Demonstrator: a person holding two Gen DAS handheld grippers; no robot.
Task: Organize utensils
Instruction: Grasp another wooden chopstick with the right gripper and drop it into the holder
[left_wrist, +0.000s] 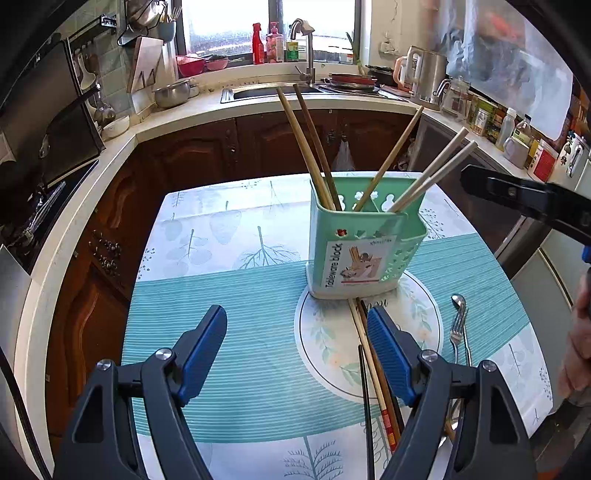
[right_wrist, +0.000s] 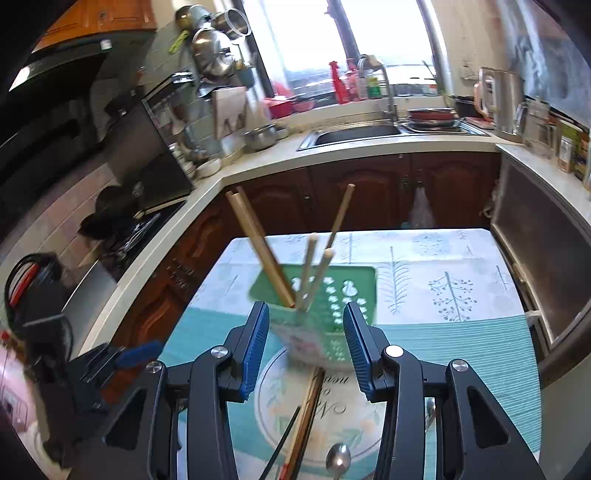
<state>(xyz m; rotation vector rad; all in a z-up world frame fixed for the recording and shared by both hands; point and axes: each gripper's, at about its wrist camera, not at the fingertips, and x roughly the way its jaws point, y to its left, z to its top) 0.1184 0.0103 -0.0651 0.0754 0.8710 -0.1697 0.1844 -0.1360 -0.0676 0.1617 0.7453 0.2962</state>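
We see the green utensil holder standing upright on the table, at twelve o'clock from the loose chopsticks, holding several wooden chopsticks. A fork and spoon lie at three o'clock. Our left gripper hangs spread and empty; our right gripper likewise gapes, holding nothing.

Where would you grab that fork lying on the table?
By its thin handle, from straight above, fingers closing across its width. The fork lies flat on the tablecloth, tines toward the green holder, close beside a spoon.
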